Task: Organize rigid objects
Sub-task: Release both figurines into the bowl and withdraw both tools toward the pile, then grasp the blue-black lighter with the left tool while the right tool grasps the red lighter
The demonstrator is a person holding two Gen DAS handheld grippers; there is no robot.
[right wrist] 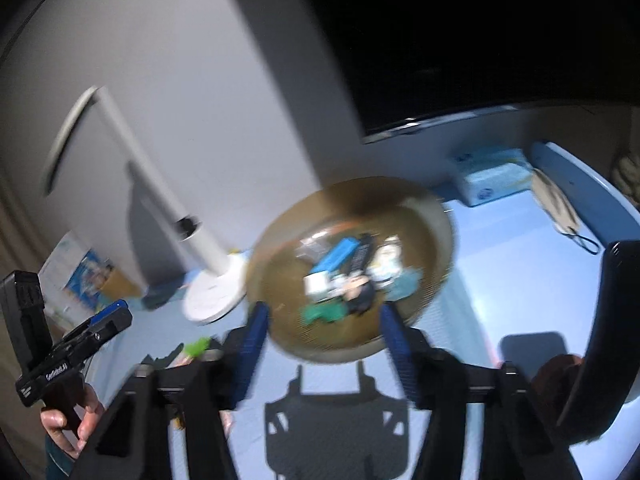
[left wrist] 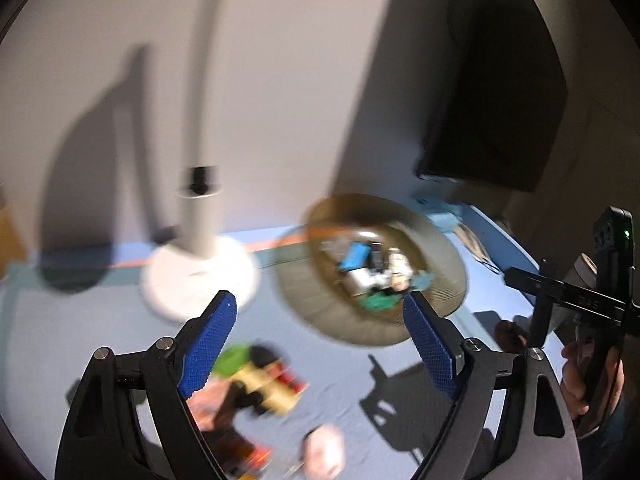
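A round brown woven basket [left wrist: 296,300] [right wrist: 280,248] sits on the light blue table, holding several small toys, among them a blue block [left wrist: 354,256] [right wrist: 340,256] and a green piece [left wrist: 378,302] [right wrist: 324,312]. My left gripper [left wrist: 320,312] is open above the table with nothing between its blue pads [left wrist: 212,344]. Loose toys lie under it: a green, yellow and red one [left wrist: 264,376] and a pale one [left wrist: 324,452]. My right gripper [right wrist: 324,320] is open too, empty, just in front of the basket's near rim. Both views are blurred.
A white desk lamp with a round base [left wrist: 200,276] [right wrist: 212,292] stands left of the basket. A dark monitor [left wrist: 492,100] [right wrist: 480,40] is at the back right, a light blue box [right wrist: 492,180] under it. Each view shows the other handheld gripper [left wrist: 600,280] [right wrist: 72,352].
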